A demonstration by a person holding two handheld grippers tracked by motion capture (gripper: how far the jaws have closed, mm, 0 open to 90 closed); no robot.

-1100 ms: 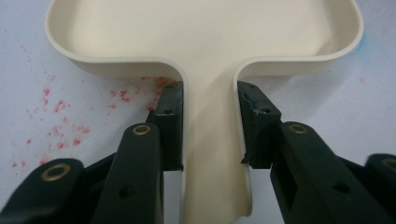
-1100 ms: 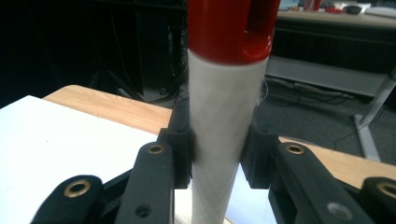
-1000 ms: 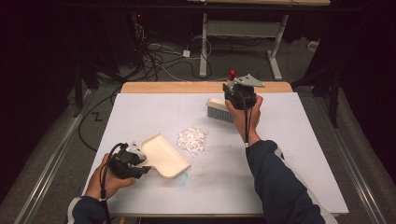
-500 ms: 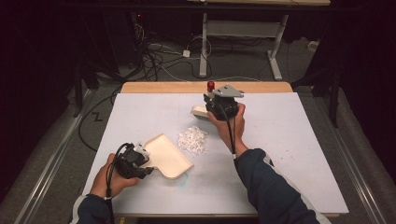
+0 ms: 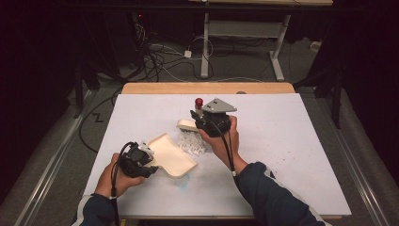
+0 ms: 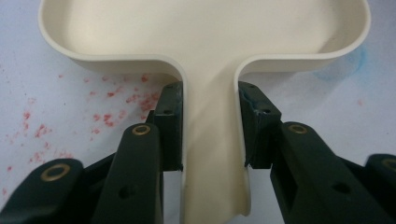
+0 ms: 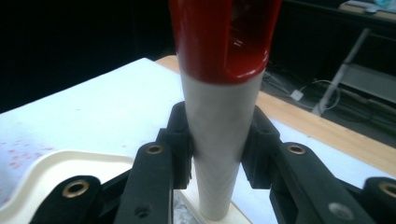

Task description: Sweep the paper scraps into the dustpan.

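Right claw (image 5: 200, 123) is gripping the brush (image 5: 187, 125) beside white scraps (image 5: 192, 144); left claw (image 5: 149, 157) is clamping the dustpan (image 5: 171, 154), awaiting sweeping onto it

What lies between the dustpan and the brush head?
In the high view, a small pile of white scraps lies between the dustpan and the brush.

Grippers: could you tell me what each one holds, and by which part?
Left gripper clamps the dustpan by its handle; right gripper clamps the brush by its handle.
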